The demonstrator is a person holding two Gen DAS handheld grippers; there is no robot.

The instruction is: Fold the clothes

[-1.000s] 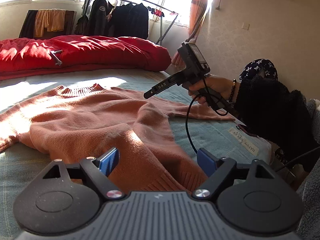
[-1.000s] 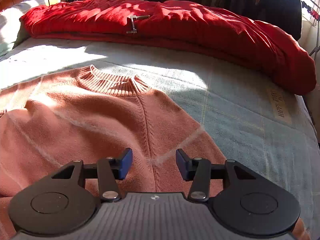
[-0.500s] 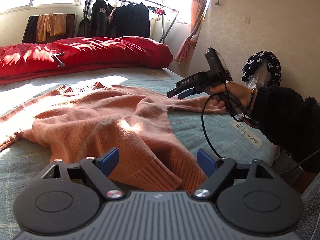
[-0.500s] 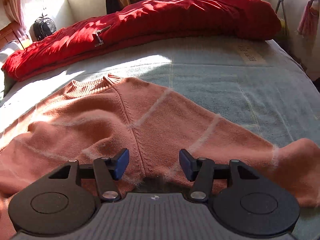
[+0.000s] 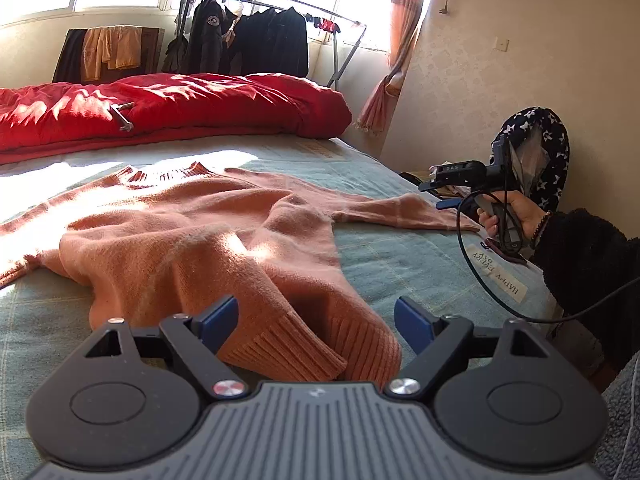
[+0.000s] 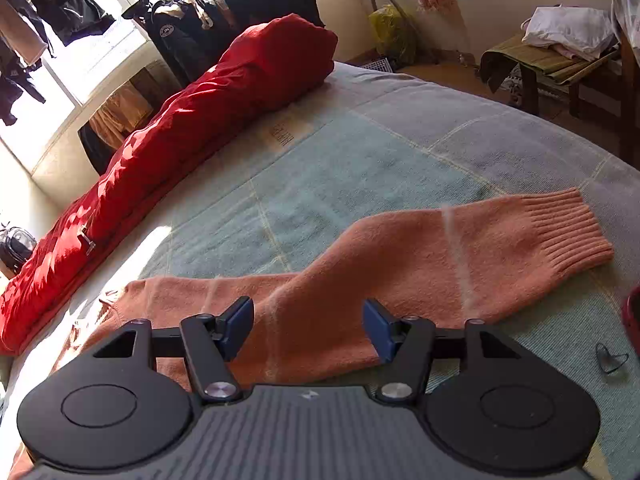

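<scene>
the salmon-orange knitted sweater [image 5: 192, 232] is lying rumpled on the pale blue checked bedspread [image 6: 360, 152], its outstretched sleeve [image 6: 440, 252] running crosswise just ahead of the right gripper [image 6: 308, 326], nearer than the left gripper [image 5: 316, 320] at the hem, both spread wide and grasping nothing.

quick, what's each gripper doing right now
Left gripper: open, holding nothing, over the sweater hem.
Right gripper: open, holding nothing, over the sleeve.

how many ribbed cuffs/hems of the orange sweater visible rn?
2. The bottom hem lies bunched just ahead of the left hand-held gripper; one sleeve cuff lies flat on the bed, far right. The other sleeve's cuff is out of view.
</scene>
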